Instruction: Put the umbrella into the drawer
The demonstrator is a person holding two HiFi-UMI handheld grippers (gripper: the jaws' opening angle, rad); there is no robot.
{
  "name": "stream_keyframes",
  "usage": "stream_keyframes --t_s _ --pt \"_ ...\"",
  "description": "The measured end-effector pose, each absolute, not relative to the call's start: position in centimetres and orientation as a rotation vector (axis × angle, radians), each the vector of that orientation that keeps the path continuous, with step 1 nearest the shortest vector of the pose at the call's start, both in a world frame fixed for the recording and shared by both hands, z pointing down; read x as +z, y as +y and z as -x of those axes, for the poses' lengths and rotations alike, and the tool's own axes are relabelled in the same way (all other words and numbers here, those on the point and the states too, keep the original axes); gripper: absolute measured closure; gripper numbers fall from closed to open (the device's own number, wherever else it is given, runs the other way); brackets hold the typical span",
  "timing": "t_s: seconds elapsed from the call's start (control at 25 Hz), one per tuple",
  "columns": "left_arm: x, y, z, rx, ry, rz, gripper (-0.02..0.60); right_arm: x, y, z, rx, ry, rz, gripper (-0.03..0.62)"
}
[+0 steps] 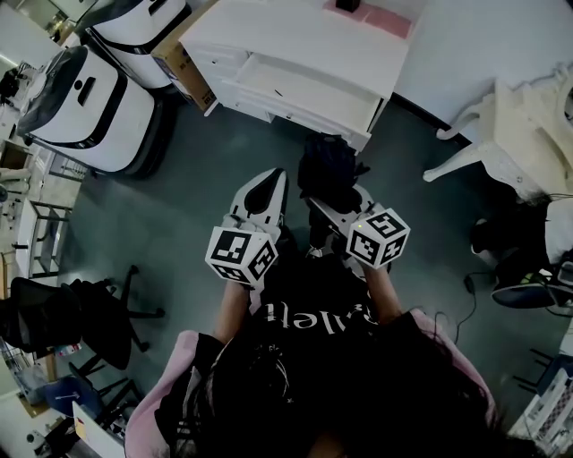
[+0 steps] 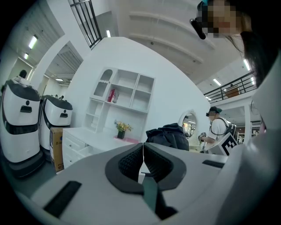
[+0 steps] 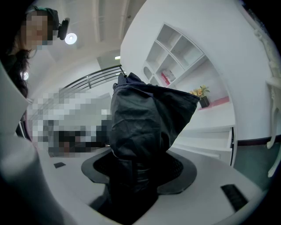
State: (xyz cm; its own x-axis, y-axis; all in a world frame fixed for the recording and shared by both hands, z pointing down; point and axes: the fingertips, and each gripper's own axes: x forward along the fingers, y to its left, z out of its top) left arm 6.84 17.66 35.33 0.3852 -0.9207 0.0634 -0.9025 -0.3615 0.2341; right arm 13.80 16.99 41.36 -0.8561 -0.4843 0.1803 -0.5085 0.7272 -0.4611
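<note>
A black folded umbrella (image 1: 327, 170) sticks forward out of my right gripper (image 1: 333, 204), which is shut on its lower part. In the right gripper view the umbrella (image 3: 145, 118) fills the gap between the dark pads (image 3: 182, 169). My left gripper (image 1: 271, 179) hangs beside it on the left, jaws shut with nothing between them; its pads (image 2: 131, 162) meet. Both are held over the dark floor in front of a white dresser (image 1: 295, 36). The dresser's drawer (image 1: 304, 89) is pulled open and looks empty. The umbrella (image 2: 169, 136) also shows in the left gripper view.
Two white robots (image 1: 89, 98) and a cardboard box (image 1: 183, 63) stand left of the dresser. A white chair (image 1: 501, 125) is at the right, a black office chair (image 1: 81, 318) at the lower left. A pink item (image 1: 376, 18) lies on the dresser top. Another person (image 2: 217, 127) stands further off.
</note>
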Motion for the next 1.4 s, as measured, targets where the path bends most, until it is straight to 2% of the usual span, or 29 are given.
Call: stream_keyframes --t_s 0.88,1.4 --pt "38.2 11.7 -4.2 -0.062 -1.592 -2.365 0.565 43.9 11.5 -10.7 0.846 -2.817 -0.800 0.309" --pt "39.0 -1.1 6.5 -0.033 -1.552 -2.372 0.565 45.6 -0.5 -0.5 0.926 -2.753 -0.840 0.309"
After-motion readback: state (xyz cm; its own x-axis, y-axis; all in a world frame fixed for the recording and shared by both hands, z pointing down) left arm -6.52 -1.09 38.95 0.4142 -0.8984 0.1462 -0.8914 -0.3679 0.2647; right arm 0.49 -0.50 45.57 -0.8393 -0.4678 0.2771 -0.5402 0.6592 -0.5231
